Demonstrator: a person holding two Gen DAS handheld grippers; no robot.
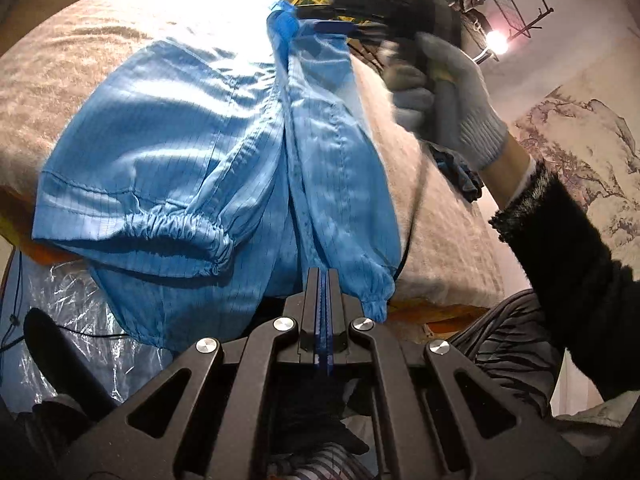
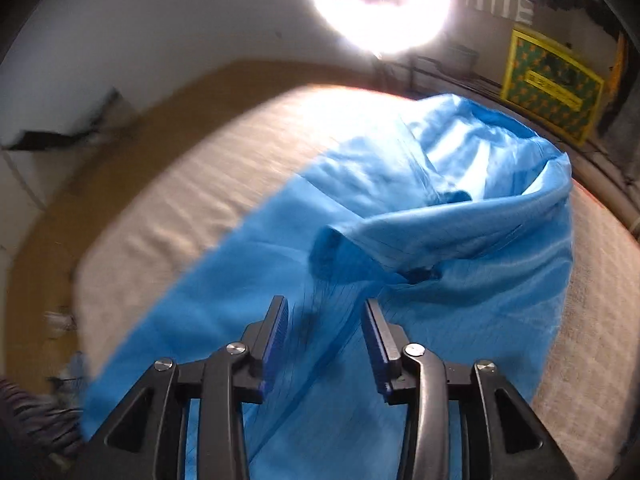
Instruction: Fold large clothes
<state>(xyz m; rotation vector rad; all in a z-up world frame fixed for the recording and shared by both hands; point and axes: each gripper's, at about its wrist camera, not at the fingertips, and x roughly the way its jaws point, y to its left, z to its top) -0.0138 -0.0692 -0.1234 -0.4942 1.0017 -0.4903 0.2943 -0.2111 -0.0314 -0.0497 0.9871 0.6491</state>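
A large blue garment (image 1: 180, 140) with elastic cuffs (image 1: 180, 228) lies on a beige bed cover (image 1: 100, 40) and hangs over its near edge. My left gripper (image 1: 324, 276) is shut, pinching a raised fold of the garment at its tip. That fold runs up to my right gripper (image 1: 288, 20), blurred, held by a gloved hand (image 1: 460, 100). In the right wrist view the right gripper (image 2: 326, 304) is open just above the garment (image 2: 440, 240). A ridge of cloth runs between its blue pads (image 2: 276, 332), which do not press on it.
Clear plastic sheeting (image 1: 72, 312) hangs below the bed at the lower left. A dark cloth (image 1: 460, 172) lies at the bed's right edge. A yellow patterned box (image 2: 552, 84) and a bright ring lamp (image 2: 380, 0) stand beyond the bed (image 2: 180, 200).
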